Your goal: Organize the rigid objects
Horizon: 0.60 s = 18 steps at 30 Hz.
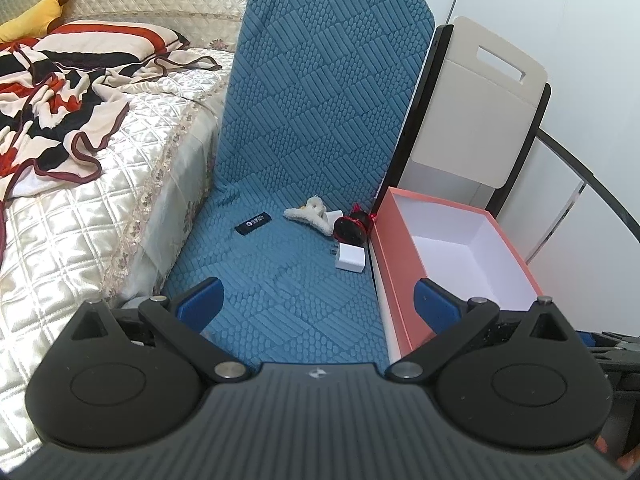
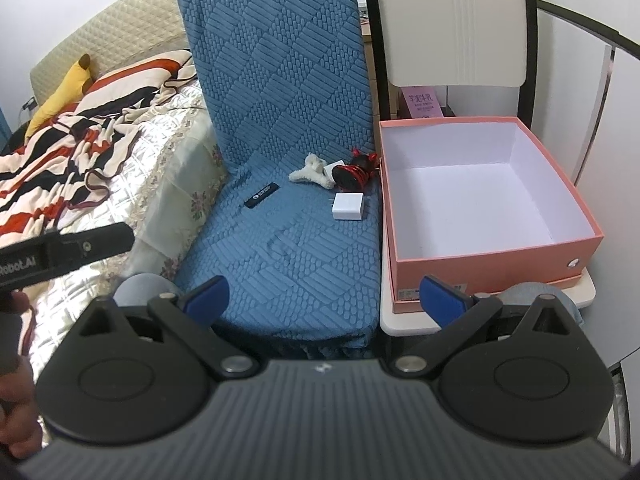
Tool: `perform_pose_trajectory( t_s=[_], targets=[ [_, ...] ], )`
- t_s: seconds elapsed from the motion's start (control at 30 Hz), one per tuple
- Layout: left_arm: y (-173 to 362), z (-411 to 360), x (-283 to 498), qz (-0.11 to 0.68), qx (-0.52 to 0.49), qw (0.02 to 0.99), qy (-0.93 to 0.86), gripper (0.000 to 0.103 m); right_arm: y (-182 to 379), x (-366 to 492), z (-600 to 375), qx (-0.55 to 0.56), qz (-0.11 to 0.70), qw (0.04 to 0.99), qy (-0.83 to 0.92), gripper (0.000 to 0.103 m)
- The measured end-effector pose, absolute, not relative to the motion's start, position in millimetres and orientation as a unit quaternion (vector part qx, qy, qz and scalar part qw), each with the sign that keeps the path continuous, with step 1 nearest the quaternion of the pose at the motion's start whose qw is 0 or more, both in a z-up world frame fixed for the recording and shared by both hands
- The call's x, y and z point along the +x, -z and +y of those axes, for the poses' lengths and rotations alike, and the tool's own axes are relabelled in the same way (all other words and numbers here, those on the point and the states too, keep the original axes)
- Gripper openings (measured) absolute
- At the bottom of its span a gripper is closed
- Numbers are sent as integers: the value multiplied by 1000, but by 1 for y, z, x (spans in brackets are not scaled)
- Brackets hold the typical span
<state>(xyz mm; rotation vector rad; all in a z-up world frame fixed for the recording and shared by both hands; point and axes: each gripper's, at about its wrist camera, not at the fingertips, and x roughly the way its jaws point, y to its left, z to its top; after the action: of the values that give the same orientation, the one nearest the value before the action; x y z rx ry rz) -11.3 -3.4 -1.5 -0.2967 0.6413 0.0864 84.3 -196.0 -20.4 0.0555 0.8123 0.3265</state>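
Small items lie at the back of a blue-covered chair seat: a black flat stick, a fluffy cream hair claw, a black-and-red round piece and a white block. An open pink box with a white, empty inside stands to the right. My left gripper is open above the seat's front. My right gripper is open too, nearer the seat's front edge. Neither holds anything.
A quilted bed with a striped blanket borders the chair on the left. The pink box rests on a white chair seat. A white wall panel stands right. The left gripper's body and a hand show at the left edge.
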Motion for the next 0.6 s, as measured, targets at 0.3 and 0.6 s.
perform_pose_trajectory(
  t_s=[0.3, 0.6],
  targets=[
    [6, -3, -9, 318, -140, 937, -42, 103, 24, 81, -199, 38, 393, 905, -157, 103],
    [16, 2, -2, 327, -126, 935, -46, 103, 33, 82, -199, 49, 389, 906, -160, 103]
  ],
)
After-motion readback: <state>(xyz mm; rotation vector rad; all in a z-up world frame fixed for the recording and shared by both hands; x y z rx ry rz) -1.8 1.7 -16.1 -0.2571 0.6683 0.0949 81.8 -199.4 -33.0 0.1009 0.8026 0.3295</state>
